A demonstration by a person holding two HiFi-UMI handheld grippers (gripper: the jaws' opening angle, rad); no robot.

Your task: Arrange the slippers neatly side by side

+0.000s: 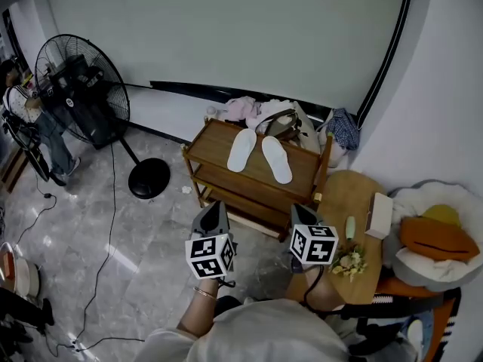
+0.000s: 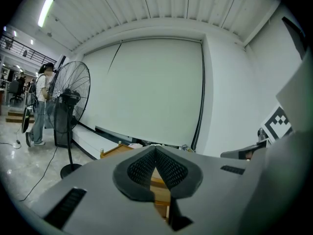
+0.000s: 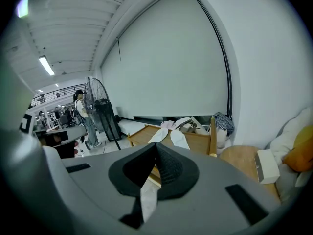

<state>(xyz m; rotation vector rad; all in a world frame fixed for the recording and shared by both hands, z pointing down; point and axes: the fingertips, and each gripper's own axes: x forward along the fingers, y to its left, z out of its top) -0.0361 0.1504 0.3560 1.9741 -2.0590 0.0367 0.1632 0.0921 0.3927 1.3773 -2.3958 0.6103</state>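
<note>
Lying on the top of the wooden rack [image 1: 215, 145], the two white slippers are seen at roughly twelve o'clock from both tools in the head view, well apart from them.

The left slipper [image 1: 242, 149] is laid with its long axis from one o'clock to seven o'clock. The right slipper [image 1: 276, 158] is laid from eleven o'clock to five o'clock. The far ends are therefore nearly touching, while the near ends are splayed apart in an inverted V. This splay is judged to be the fault to be corrected.

The left hand-held gripper [image 1: 215, 206] is held low in the picture, with the left slipper at about one o'clock from it. The right hand-held gripper [image 1: 302, 213] is held beside it, with the right slipper at about eleven o'clock. Each tool is judged about equally near to the slipper on its own side, so neither hand is favoured.

In the left gripper view the jaws are closed tip to tip with nothing between them. In the right gripper view the jaws are likewise pressed together and empty, and both slippers are framed just above them. An opening of the jaws would be needed before either near end could be taken and swung inward to parallel.
</note>
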